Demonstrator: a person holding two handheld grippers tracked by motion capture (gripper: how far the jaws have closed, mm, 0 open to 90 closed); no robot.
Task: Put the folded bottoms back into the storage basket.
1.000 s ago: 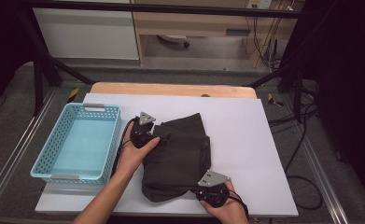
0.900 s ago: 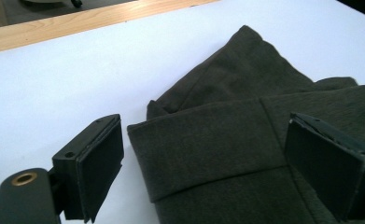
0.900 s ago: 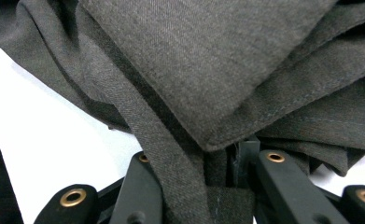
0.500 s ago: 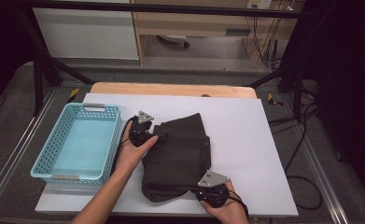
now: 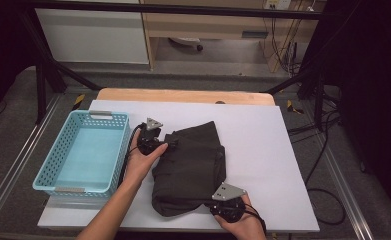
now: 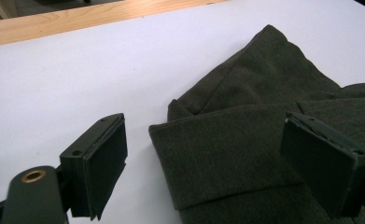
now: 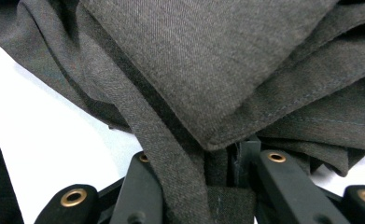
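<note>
A person is sitting at a white table [image 5: 263,150], working with a gripper in each hand on a dark garment [image 5: 190,167]. The garment is lying folded in a loose heap near the middle of the table, closer to the person's edge. A light blue basket [image 5: 58,175] is standing on the left side of the table, just beside the left hand [image 5: 140,162].

The left gripper [image 5: 169,145] is lying low at the garment's upper left corner, pointing toward the right of the high view. In the left gripper view its jaws are standing wide apart, and they have just been closing a little. A folded edge of the garment [image 6: 227,154] is lying between them. Its corner is sitting clear of the left pad [image 6: 106,163], with bare table showing in the gap, so the pads are not pressing on the cloth.

The right gripper [image 5: 223,202] is sitting at the near edge of the table, at the garment's lower right corner, with the right hand [image 5: 243,225] wrapped around it from below. In the right gripper view the jaws are standing close together and are pinching a strip of the garment [image 7: 185,182], which is running down between them. More folds of the cloth are bunching just above.
</note>
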